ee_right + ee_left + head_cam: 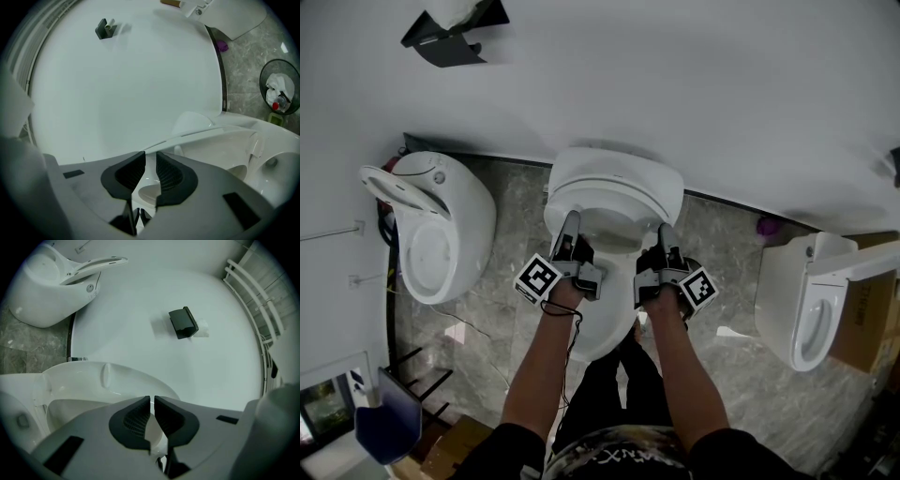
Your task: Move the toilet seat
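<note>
A white toilet stands against the wall in the head view, its seat tilted up towards the wall. My left gripper lies along the seat's left rim; in the left gripper view its jaws are shut, and the seat's rim curves just to their left. My right gripper sits at the seat's right rim. The seat's thin edge runs into the narrow gap of the right gripper, whose pads press on it.
A second toilet stands at the left and a third at the right beside a cardboard box. A black paper holder hangs on the wall. A small purple object lies on the floor. A black bin stands further right.
</note>
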A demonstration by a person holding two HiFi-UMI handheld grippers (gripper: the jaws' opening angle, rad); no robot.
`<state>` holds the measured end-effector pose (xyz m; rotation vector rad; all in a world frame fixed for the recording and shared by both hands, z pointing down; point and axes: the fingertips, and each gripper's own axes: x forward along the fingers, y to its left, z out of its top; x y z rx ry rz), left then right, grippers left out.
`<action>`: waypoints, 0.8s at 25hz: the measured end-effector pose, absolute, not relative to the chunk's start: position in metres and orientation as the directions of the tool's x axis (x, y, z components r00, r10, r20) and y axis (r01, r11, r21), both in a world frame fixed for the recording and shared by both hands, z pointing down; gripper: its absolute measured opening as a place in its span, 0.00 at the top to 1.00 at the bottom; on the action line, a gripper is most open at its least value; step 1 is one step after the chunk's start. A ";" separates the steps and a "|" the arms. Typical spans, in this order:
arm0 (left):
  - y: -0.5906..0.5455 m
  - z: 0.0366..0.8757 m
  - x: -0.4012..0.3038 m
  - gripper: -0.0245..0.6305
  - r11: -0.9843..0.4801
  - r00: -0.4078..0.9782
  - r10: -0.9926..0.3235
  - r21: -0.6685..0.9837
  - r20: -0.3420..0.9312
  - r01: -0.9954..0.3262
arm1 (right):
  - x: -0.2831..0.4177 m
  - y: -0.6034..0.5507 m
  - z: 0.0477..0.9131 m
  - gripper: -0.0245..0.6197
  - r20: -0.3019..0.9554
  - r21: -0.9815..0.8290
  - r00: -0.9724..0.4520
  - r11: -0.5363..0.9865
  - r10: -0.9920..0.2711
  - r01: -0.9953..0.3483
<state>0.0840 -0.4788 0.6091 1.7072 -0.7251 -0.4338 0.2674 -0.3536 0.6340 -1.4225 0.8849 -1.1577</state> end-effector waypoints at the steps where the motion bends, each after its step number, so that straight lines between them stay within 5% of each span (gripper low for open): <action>1: -0.479 0.607 0.086 0.89 -0.135 0.741 -0.668 0.966 0.075 -0.220 | 0.267 -0.354 0.633 0.85 0.185 -0.983 0.253 -0.175 -0.950 0.061; 9: -0.477 0.595 0.087 0.90 -0.164 0.753 -0.653 0.957 0.077 -0.240 | 0.260 -0.364 0.607 0.85 0.127 -0.990 0.200 -0.135 -0.972 -0.028; 20: -0.460 0.510 0.090 0.91 -0.409 0.832 -0.554 0.866 0.015 -0.288 | 0.241 -0.377 0.514 0.93 0.073 -0.934 0.052 -0.086 -0.996 -0.347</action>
